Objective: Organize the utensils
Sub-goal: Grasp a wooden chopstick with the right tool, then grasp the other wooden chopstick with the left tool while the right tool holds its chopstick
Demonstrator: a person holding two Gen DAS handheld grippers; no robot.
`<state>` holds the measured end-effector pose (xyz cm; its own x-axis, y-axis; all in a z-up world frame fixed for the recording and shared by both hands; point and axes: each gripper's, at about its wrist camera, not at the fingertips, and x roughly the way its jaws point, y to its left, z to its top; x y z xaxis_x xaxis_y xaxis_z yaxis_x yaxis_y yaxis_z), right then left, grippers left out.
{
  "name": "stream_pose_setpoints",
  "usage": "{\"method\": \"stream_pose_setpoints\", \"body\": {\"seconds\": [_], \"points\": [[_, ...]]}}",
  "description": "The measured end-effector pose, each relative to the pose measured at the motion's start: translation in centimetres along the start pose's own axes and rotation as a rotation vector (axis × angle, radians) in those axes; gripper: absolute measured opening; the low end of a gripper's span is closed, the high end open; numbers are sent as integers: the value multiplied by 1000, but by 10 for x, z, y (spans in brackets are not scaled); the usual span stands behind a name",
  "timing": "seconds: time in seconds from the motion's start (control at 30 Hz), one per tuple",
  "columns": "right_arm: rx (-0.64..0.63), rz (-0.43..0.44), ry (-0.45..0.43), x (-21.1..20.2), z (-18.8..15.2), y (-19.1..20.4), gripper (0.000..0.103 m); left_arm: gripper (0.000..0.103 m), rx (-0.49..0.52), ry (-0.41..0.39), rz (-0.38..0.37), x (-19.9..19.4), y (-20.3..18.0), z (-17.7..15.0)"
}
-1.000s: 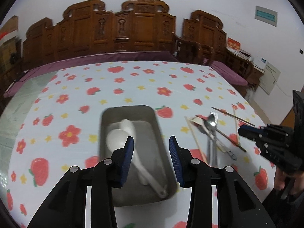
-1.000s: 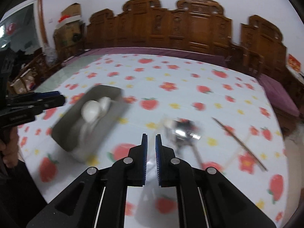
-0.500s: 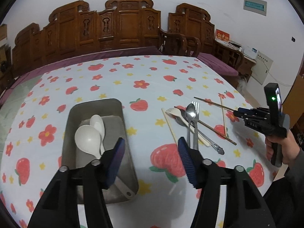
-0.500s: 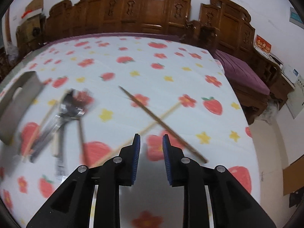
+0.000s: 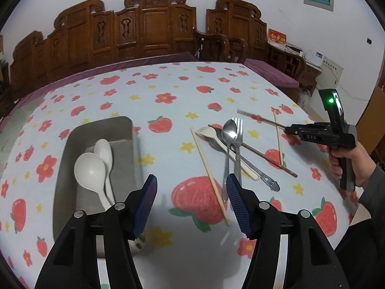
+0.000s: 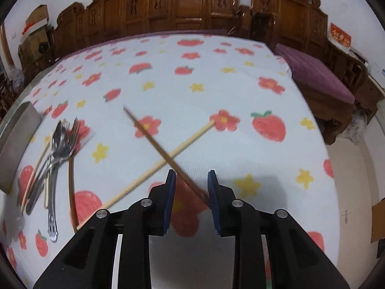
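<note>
A metal tray [image 5: 72, 149] is taken as the landmark on the strawberry-print tablecloth [image 5: 168, 89]. Two white ladle-style spoons [image 5: 92, 168] are lying inside it, bowls toward the far end, which is judged to mark it as the collecting place for the utensils.

To the right of the tray, apart from it, a loose pile is seen: a metal spoon [image 5: 228, 134], a metal fork [image 5: 237, 139], a white plastic fork [image 5: 223, 147] and a second metal handle with a cut-out end [image 5: 269, 183], all overlapping. A pale chopstick [image 5: 209, 173] is laid on the tray side of the pile. Farther right of the tray, a dark chopstick [image 6: 163, 154] and another pale chopstick [image 6: 154, 171] are crossed over each other; a further dark chopstick [image 5: 255, 151] runs under the pile.

The left gripper [image 5: 191, 204] is held just right of the tray's near end, its fingers spread wide and empty, apparently kept clear after a drop or readied for the pile. The right gripper [image 6: 191, 192] is lowered over the near end of the dark crossed chopstick; its fingers are parted with the stick passing between them, not yet clamped, so a pick of that stick is judged to be in hand.

On the right gripper's body, seen from the left wrist view, small pale lettering is printed, too small to be read with confidence. A red wall sign [image 5: 276, 37] carries yellow characters that cannot be made out.
</note>
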<state>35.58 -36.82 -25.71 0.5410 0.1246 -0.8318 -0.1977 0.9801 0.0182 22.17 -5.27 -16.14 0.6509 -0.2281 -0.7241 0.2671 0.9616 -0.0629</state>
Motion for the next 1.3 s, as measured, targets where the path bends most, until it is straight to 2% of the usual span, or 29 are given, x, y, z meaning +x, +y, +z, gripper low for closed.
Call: {"method": "stream_pose_setpoints", "body": {"seconds": [0.13, 0.3, 0.43, 0.6, 0.8, 1.0, 1.3], "points": [[-29, 4, 12, -1, -3, 7, 29, 57, 16, 6, -7, 3, -7, -1], [-78, 3, 19, -5, -8, 17, 6, 57, 28, 21, -10, 9, -12, -5], [-111, 19, 17, -11, -12, 29, 6, 57, 36, 37, -18, 14, -15, -8], [-98, 34, -25, -31, -12, 44, 6, 57, 57, 52, -36, 19, -23, -14], [-79, 41, -100, -63, -8, 74, 6, 42, 92, 83, -43, 28, -33, -22], [-37, 42, -127, -79, -9, 91, 6, 32, 114, 129, -38, 42, -38, -32], [-47, 76, -152, -88, -11, 112, 6, 27, 108, 178, -11, 58, -33, -38]]}}
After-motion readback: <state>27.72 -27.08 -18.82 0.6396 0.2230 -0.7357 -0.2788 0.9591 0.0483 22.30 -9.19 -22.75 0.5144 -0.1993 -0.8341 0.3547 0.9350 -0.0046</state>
